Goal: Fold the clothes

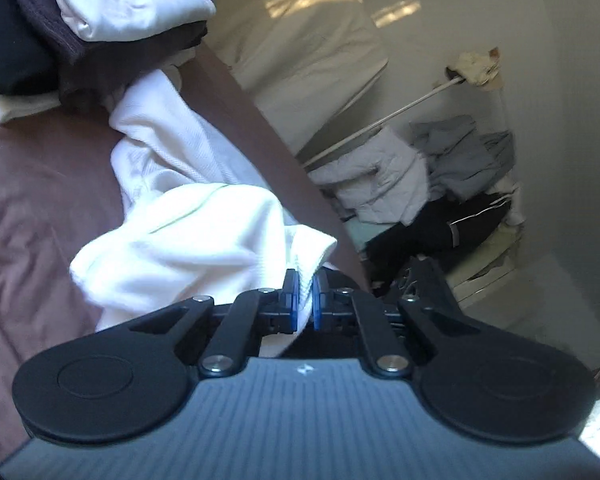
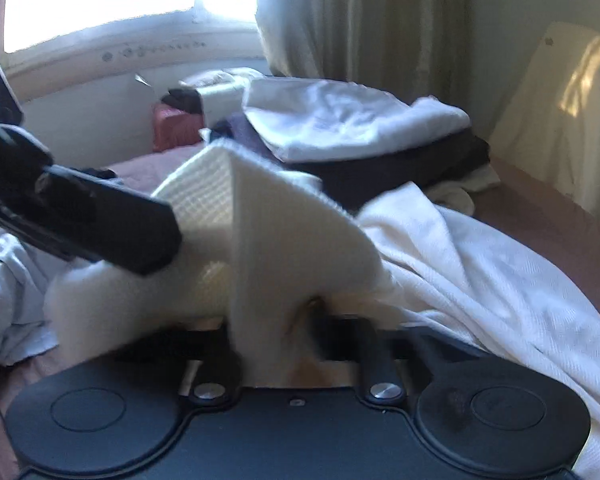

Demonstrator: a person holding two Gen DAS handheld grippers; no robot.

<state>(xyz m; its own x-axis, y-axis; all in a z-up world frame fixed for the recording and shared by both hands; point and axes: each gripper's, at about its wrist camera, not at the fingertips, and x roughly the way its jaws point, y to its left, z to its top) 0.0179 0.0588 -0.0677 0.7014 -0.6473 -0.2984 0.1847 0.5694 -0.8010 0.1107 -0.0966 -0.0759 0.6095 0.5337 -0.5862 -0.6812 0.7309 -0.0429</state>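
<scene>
Fingers (image 1: 291, 280) of our left gripper (image 1: 305, 280) pinch the white garment (image 1: 172, 240) at the bed (image 1: 28, 184) edge, the right gripper's (image 2: 276, 320) are hidden under cloth; a folded stack (image 2: 356, 136) done, folding unfinished.

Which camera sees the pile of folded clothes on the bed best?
The right wrist view: the folded pile sits whole behind the white garment. The left wrist view catches only its corner, cut by the frame's edge.
</scene>
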